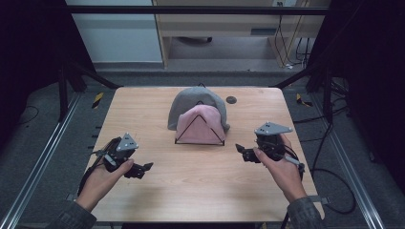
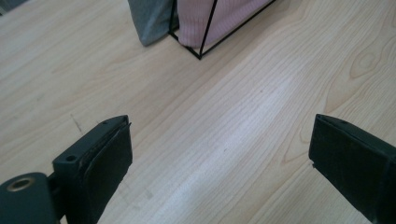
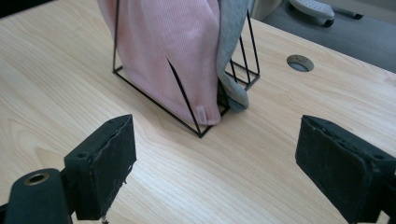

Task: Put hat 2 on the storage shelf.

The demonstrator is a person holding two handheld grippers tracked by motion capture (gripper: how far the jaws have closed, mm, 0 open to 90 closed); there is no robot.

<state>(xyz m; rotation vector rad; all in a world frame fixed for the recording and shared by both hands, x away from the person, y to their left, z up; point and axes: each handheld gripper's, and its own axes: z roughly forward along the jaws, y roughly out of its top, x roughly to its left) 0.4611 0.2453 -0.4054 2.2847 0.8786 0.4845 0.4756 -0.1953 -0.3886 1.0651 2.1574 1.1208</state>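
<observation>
A pink knit hat (image 1: 199,125) (image 3: 168,51) and a grey hat (image 1: 195,101) (image 3: 231,42) hang on a black wire rack (image 1: 199,141) (image 3: 154,100) in the middle of the wooden table (image 1: 200,181). The pink hat is in front, the grey one behind it. My left gripper (image 1: 143,169) (image 2: 219,163) hovers at the front left, open and empty, jaws wide apart over bare wood. My right gripper (image 1: 242,151) (image 3: 215,168) is at the front right, open and empty, pointing at the rack's near corner. The rack's corner and both hats (image 2: 205,18) sit at the top of the left gripper view.
A round cable hole (image 1: 231,99) (image 3: 300,62) lies in the tabletop behind and to the right of the hats. Metal frame rails (image 1: 43,157) run along both sides of the table. Cables (image 1: 329,191) trail on the floor at right.
</observation>
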